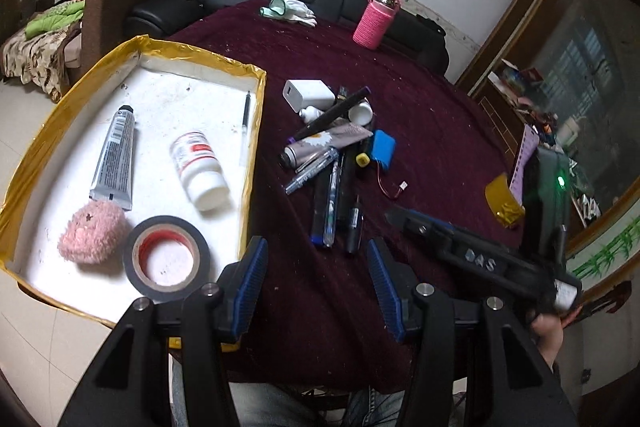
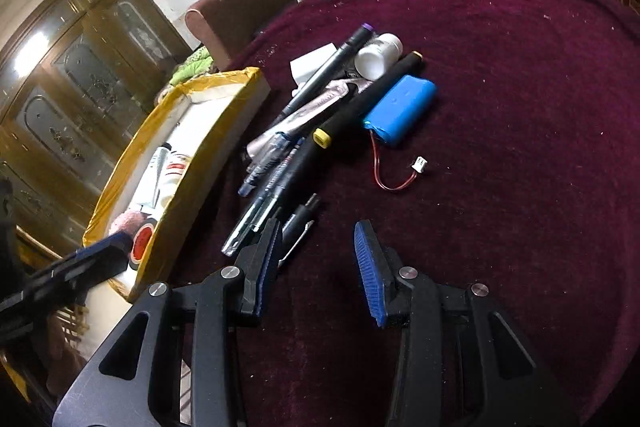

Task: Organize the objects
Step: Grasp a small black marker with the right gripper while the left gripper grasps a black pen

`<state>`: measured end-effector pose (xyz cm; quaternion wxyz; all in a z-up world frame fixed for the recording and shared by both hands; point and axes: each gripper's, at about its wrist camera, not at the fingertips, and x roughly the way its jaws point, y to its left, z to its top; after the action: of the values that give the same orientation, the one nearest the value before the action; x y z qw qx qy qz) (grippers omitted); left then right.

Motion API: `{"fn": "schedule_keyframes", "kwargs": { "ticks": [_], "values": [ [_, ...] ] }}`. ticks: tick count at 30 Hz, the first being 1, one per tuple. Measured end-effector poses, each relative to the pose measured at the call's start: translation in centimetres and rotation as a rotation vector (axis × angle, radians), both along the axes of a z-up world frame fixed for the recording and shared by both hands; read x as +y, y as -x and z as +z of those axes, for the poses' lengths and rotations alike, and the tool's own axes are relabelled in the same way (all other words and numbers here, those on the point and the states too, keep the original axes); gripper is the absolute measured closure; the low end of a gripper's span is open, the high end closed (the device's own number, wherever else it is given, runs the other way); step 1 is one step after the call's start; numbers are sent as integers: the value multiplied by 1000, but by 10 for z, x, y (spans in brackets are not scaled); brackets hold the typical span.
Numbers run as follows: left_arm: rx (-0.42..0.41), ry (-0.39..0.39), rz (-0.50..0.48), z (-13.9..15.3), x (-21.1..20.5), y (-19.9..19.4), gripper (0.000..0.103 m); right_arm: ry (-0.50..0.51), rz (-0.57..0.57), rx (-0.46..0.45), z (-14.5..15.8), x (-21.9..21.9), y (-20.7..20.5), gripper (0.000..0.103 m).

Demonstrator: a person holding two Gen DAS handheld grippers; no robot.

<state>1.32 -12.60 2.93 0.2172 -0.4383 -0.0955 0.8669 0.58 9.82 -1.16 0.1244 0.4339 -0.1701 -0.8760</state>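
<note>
While both tongs are hanging over the dark red tablecloth [image 1: 420,131], neither is pinching anything: the left gripper [image 1: 316,269] is standing with its blue pads spread and only cloth showing between them, and the right gripper [image 2: 316,259] is likewise standing spread and empty.

In the left wrist view, the yellow-taped tray [image 1: 36,155] is lying at about nine o'clock, its near corner touching the left pad's side of the frame. Inside it a grey tube [image 1: 114,157] is lying at the tray's ten o'clock, a white pill bottle [image 1: 198,169] is resting on its side near the centre, a pink plush ball [image 1: 92,231] and a roll of black tape [image 1: 166,259] are sitting side by side at the tray's six o'clock, and a thin pen [image 1: 246,123] is lying along the three o'clock wall.

Outside the tray, at twelve o'clock from the left gripper, a loose pile of pens and markers [image 1: 332,187] is waiting on the cloth, together with a white charger [image 1: 308,95], a flowered tube [image 1: 328,143] and a blue battery pack [image 1: 382,147] trailing a red wire.

In the right wrist view, the same battery pack is lying at twelve o'clock, and the pen pile is reaching down to the gripper's eleven o'clock pad. A pink bottle [image 1: 376,19] is standing upright at the table's far edge.
</note>
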Motion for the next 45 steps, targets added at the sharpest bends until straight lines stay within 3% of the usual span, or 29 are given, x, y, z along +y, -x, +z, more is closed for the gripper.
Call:
{"fn": "schedule_keyframes", "kwargs": {
  "ticks": [6,10,12,14,15,23,26,30,35,38,41,44,45],
  "values": [
    [4,9,5,2,-5,-5,51,1,42,-60,-10,-25,18,65],
    [-5,11,6,0,-5,-5,51,-169,63,-48,-12,-57,17,66],
    [-5,13,-1,1,-4,-6,51,-232,48,-43,-12,-61,14,80],
    [0,24,-11,1,0,-7,51,-222,44,-39,-13,-55,9,82],
    [0,27,-16,1,2,-8,51,-210,29,-45,-13,-47,6,87],
    [-2,82,-97,-2,43,8,51,-193,-114,-23,-15,22,-25,88],
    [42,144,-135,1,71,23,51,-120,-114,2,-15,42,-26,88],
    [86,226,-194,4,115,54,51,-159,-71,28,-13,51,-17,83],
    [102,316,-217,-1,164,95,52,-133,-44,32,-14,50,-24,79],
    [82,400,-230,-13,192,117,73,-135,-31,28,-15,48,-23,79],
    [71,447,-210,-22,207,133,73,-98,-3,36,-14,51,-26,79],
    [62,560,-188,-34,220,144,73,-57,12,19,-16,55,-25,79],
    [93,578,-172,-34,220,145,73,-52,14,17,-17,56,-26,79]
  ]
}}
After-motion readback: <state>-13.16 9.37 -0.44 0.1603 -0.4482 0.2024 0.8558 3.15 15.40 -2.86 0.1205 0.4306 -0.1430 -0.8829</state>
